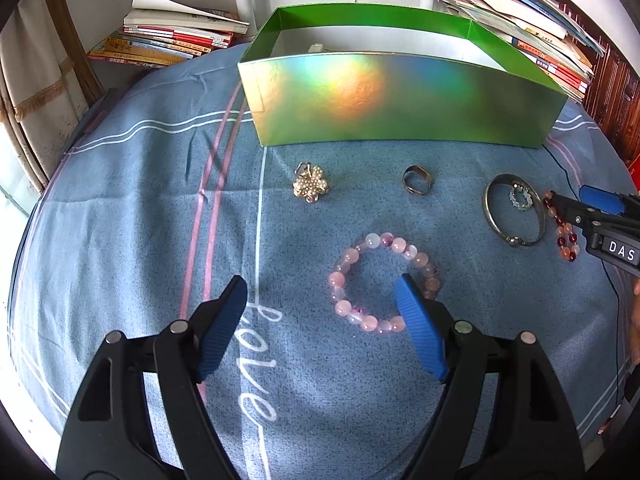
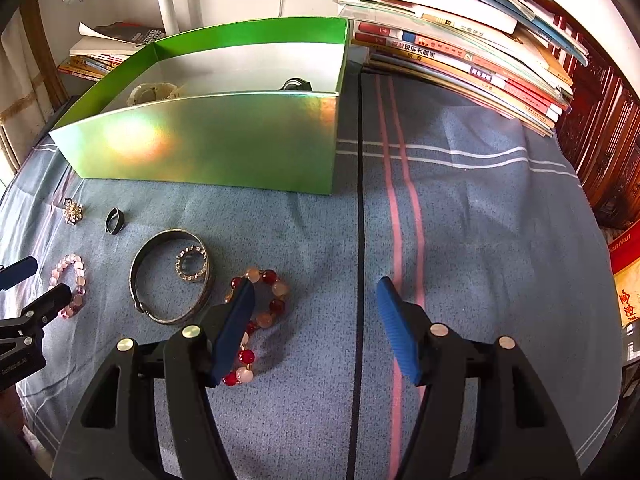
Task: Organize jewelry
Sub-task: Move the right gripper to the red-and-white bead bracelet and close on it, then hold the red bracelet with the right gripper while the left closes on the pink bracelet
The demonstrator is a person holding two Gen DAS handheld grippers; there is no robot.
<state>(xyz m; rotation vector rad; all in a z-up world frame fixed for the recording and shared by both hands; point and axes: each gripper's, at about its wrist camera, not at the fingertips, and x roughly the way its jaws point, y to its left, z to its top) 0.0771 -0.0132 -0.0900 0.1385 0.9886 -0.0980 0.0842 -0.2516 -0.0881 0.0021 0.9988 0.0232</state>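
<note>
A shiny green box [image 1: 400, 104] stands open on the blue cloth; it also shows in the right wrist view [image 2: 224, 148], with a pale item [image 2: 152, 92] and a dark item [image 2: 296, 85] inside. In front lie a gold flower brooch [image 1: 311, 186], a dark ring [image 1: 417, 184], a metal bangle [image 1: 515, 210] with a small crystal ring [image 1: 520, 197] inside it, a pink bead bracelet [image 1: 384, 284] and a red-and-peach bead bracelet [image 2: 260, 308]. My left gripper [image 1: 322, 294] is open, its right finger over the pink bracelet. My right gripper [image 2: 316, 300] is open, its left finger over the red bracelet.
Stacks of books lie behind the box at the left [image 1: 172, 36] and right [image 2: 460, 52]. A white lamp post [image 2: 168, 4] stands at the back. Dark wooden furniture [image 2: 604, 136] is at the far right. A black cable [image 2: 360, 240] runs across the cloth.
</note>
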